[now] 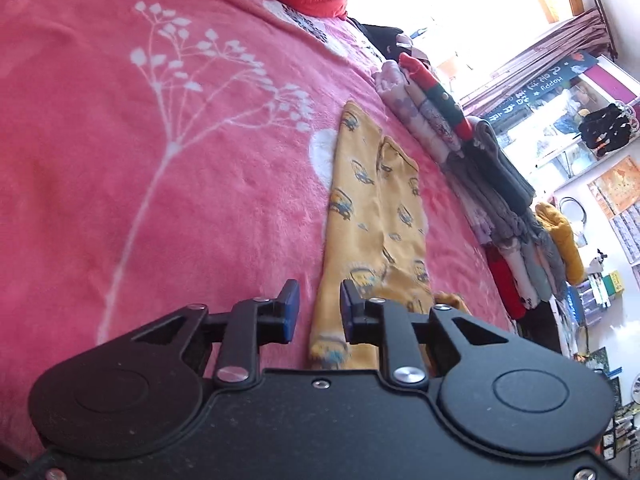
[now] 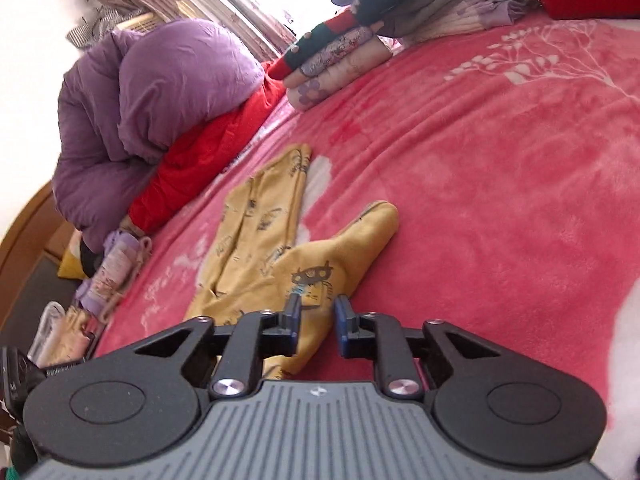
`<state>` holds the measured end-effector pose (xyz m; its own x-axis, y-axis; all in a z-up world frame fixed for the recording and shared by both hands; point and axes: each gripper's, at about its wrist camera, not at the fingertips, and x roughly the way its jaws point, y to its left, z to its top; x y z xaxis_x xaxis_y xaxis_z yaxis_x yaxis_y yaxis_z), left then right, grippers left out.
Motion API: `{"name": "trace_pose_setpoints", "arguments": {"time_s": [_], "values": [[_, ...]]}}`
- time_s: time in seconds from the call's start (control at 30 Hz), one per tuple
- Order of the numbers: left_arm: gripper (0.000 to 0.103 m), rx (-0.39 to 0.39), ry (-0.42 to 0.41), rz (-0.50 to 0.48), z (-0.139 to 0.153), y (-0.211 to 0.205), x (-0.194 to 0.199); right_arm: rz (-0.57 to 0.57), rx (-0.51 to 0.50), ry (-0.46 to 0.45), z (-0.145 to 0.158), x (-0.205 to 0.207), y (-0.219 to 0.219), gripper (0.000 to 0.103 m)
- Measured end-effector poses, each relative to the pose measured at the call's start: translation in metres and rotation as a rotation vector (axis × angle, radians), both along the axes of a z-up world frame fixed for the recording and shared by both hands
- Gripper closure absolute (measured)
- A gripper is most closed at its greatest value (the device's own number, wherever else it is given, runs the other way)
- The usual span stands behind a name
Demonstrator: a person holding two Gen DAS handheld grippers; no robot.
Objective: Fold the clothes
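Small yellow trousers (image 1: 372, 216) with a cartoon print lie flat on the pink blanket (image 1: 160, 184), legs pointing away in the left wrist view. My left gripper (image 1: 319, 308) stands open just above the waist end, nothing between its blue pads. In the right wrist view the same yellow trousers (image 2: 276, 232) spread in a V, one leg to the upper left, the other to the right. My right gripper (image 2: 317, 322) is open over the printed near end, holding nothing.
A row of folded clothes (image 1: 472, 160) lines the far side of the bed; the same stack of folded clothes (image 2: 400, 20) shows in the right wrist view. A purple quilt (image 2: 152, 92) rests on a red cover (image 2: 204, 148). Shelves and a window stand beyond.
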<state>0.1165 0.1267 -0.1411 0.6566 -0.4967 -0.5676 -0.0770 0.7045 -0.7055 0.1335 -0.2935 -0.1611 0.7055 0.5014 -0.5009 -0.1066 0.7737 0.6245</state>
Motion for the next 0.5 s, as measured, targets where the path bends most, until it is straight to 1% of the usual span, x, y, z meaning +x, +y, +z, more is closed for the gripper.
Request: {"name": "trace_pose_setpoints", "arguments": {"time_s": [0.03,0.07,0.1,0.13,0.17,0.2,0.23,0.27,0.33,0.4,0.47,0.5], "values": [[0.084,-0.002,-0.004,-0.005,0.002,0.000,-0.004,0.000,-0.008,-0.005,0.001,0.000,0.001,0.061],[0.083,0.018,-0.023,-0.015,0.006,-0.003,-0.009,0.000,-0.017,-0.010,0.003,0.001,0.003,0.061],[0.083,0.069,-0.051,-0.039,0.013,-0.008,-0.013,-0.001,-0.025,-0.015,0.004,0.001,0.004,0.062],[0.082,0.119,-0.080,-0.063,0.019,-0.013,-0.017,-0.001,-0.034,-0.020,0.006,0.001,0.006,0.065],[0.080,0.181,-0.113,-0.096,0.026,-0.020,-0.023,-0.001,-0.042,-0.025,0.007,0.001,0.007,0.075],[0.076,0.272,-0.157,-0.154,0.031,-0.032,-0.030,-0.002,-0.048,-0.030,0.008,0.002,0.008,0.082],[0.074,0.363,-0.202,-0.212,0.037,-0.044,-0.037,-0.007,-0.045,-0.036,0.008,0.002,0.007,0.091],[0.073,0.456,-0.245,-0.272,0.041,-0.056,-0.045,-0.011,-0.049,-0.045,0.009,0.003,0.007,0.094],[0.073,0.652,-0.322,-0.394,0.039,-0.083,-0.061,-0.016,-0.035,-0.061,0.011,0.004,0.006,0.097],[0.073,0.842,-0.372,-0.483,0.029,-0.106,-0.074,-0.021,-0.022,-0.074,0.012,0.006,0.005,0.097],[0.073,1.029,-0.417,-0.530,0.016,-0.122,-0.083,-0.026,0.001,-0.088,0.014,0.008,0.004,0.097],[0.073,1.104,-0.430,-0.538,0.009,-0.126,-0.085,-0.028,0.013,-0.095,0.015,0.009,0.003,0.097]]}}
